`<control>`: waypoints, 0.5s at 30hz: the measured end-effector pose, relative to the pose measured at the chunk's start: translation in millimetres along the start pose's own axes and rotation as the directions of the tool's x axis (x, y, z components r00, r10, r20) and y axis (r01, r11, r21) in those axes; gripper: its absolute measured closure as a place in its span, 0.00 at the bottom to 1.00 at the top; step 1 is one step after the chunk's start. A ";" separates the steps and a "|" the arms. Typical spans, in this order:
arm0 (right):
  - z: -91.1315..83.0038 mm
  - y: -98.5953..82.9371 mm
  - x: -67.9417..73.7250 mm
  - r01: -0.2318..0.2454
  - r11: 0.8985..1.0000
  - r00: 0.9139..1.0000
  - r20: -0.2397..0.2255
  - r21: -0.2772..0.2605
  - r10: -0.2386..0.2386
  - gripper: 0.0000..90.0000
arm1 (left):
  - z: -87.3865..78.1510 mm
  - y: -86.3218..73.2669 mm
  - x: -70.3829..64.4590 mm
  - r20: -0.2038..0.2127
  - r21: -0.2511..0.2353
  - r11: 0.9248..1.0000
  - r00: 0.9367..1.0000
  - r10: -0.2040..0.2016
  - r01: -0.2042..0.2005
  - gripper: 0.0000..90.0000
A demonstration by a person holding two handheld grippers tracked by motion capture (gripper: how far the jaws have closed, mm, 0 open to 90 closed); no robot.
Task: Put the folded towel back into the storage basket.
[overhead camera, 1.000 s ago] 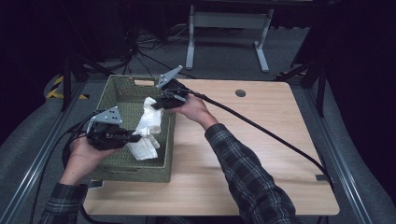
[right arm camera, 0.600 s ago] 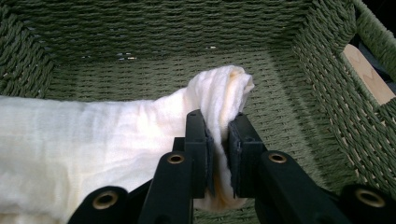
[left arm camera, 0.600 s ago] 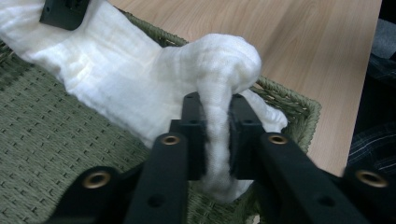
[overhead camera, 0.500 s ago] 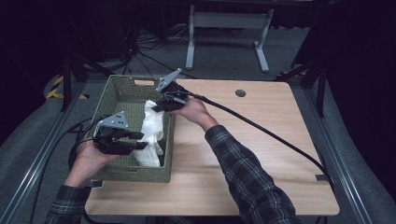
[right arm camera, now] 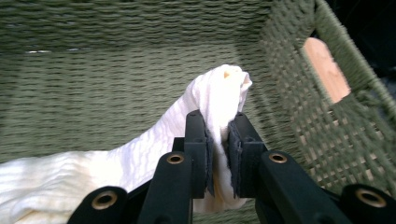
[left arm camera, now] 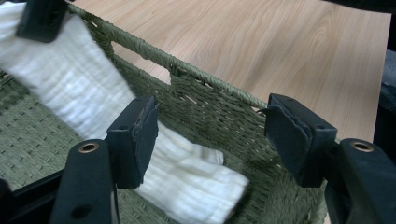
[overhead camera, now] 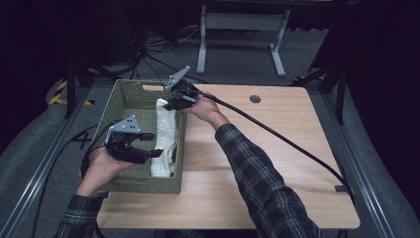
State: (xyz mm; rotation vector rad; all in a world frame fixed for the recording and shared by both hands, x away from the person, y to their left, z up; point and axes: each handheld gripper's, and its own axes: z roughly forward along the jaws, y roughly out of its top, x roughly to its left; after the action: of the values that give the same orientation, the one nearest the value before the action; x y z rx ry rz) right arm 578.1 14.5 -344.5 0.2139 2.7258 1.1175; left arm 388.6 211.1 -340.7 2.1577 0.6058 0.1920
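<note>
My right hand-held gripper [right arm camera: 217,140] is clamped on one end of the white cloth [overhead camera: 164,136], which lies in the green woven basket [overhead camera: 117,106] on the bench [overhead camera: 277,163]. The left hand-held gripper [left arm camera: 210,140] stands apart (nothing between its jaws). I'd close it squarely on the cloth's near end, clear of the basket wall.

Ribbed white cloth [right arm camera: 140,163] lies in a rough woven basket [overhead camera: 124,99] on smooth wooden table [overhead camera: 277,148].
</note>
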 end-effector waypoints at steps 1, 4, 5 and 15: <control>1.8 -0.7 -2.4 -0.009 1.000 1.000 0.002 0.001 0.009 0.88 | 0.8 -0.5 0.5 -0.002 -0.007 1.000 1.000 -0.002 0.002 0.39; 3.6 -3.3 -7.9 -0.029 1.000 0.999 0.039 -0.008 0.029 0.71 | 1.1 -0.9 2.4 -0.009 -0.012 1.000 1.000 -0.012 0.012 0.39; 2.7 -3.5 -9.5 -0.045 0.999 0.998 0.052 -0.019 0.046 0.65 | 1.1 -0.4 3.0 -0.011 -0.019 1.000 1.000 -0.010 0.010 0.38; -36.7 -12.0 -9.8 -0.109 0.991 0.993 0.030 -0.083 0.112 0.51 | 13.7 17.1 -4.1 -0.021 -0.043 0.998 0.999 -0.039 0.038 0.33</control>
State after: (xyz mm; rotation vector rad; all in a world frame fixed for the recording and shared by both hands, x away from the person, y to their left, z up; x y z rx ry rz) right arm 578.6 -20.9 -326.2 0.3724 2.6607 1.2383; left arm 395.8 190.7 -335.5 2.1042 0.6495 0.2064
